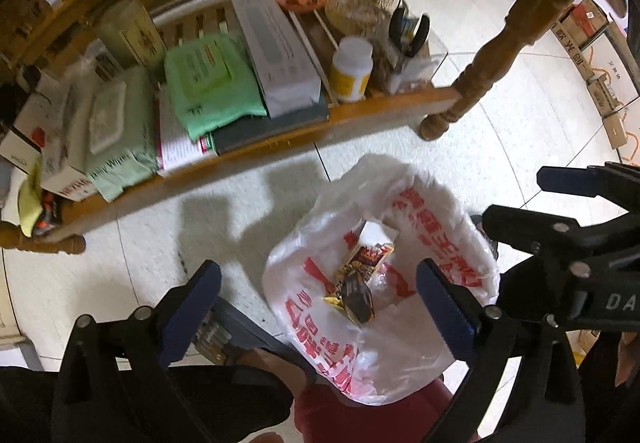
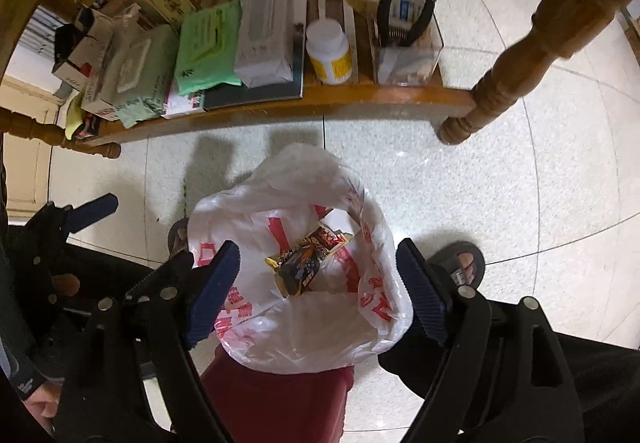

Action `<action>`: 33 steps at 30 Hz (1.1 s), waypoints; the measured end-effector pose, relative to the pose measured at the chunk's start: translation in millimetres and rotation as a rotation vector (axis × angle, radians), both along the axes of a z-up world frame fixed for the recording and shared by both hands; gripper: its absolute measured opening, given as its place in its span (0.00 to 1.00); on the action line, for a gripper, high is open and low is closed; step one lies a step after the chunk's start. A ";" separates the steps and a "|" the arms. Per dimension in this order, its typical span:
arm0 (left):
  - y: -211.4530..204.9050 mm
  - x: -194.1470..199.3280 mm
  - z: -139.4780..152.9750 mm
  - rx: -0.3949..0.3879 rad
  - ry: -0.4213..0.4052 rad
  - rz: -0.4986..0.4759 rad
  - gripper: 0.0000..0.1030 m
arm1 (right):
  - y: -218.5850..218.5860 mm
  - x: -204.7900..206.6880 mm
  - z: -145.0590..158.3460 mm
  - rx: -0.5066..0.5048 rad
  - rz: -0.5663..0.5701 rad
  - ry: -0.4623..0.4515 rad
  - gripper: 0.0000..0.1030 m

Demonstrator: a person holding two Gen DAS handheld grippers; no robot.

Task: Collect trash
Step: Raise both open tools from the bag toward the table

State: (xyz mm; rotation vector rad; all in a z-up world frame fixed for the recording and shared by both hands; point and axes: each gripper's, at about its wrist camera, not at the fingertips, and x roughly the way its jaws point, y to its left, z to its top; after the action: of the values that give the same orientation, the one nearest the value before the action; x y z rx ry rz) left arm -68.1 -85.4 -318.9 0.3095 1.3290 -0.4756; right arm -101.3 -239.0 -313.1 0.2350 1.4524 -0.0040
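white plastic bag (image 1: 400,331) with red print, mouth open, on the tiled floor (image 2: 500,171) in front of the wooden shelf (image 1: 248,159). snack wrappers (image 2: 308,263) inside the bag. left gripper (image 1: 320,307) above the bag, jaws spread wide, holding nothing. right gripper (image 2: 318,291) above the bag too, jaws apart, empty. white pill bottle (image 2: 330,51) on the shelf beyond the bag. sandalled foot (image 2: 460,263) right of the bag.
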 end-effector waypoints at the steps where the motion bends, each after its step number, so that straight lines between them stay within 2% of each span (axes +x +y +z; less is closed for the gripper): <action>1: -0.1 -0.3 4.7 0.000 -0.008 -0.003 0.92 | -0.1 -0.8 5.6 0.002 0.006 -0.007 0.78; 12: 10.1 -10.9 78.2 -0.073 -0.092 -0.021 0.92 | -3.1 -22.2 83.9 0.008 0.060 -0.087 0.80; 20: 15.4 -24.8 127.5 -0.106 -0.167 -0.085 0.92 | -3.8 -30.3 154.0 -0.008 0.100 -0.177 0.80; 28: 23.4 -14.9 196.4 -0.151 -0.290 -0.148 0.92 | -4.2 -20.3 226.2 -0.059 0.155 -0.292 0.80; 33: 28.4 0.8 227.9 -0.162 -0.351 -0.176 0.92 | -8.7 -5.6 257.5 -0.096 0.186 -0.334 0.81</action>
State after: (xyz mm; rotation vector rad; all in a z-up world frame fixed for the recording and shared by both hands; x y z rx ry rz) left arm -67.2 -56.9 -91.0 0.3591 0.9200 -0.6415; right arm -106.9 -247.7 -55.6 0.0186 1.1332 0.1112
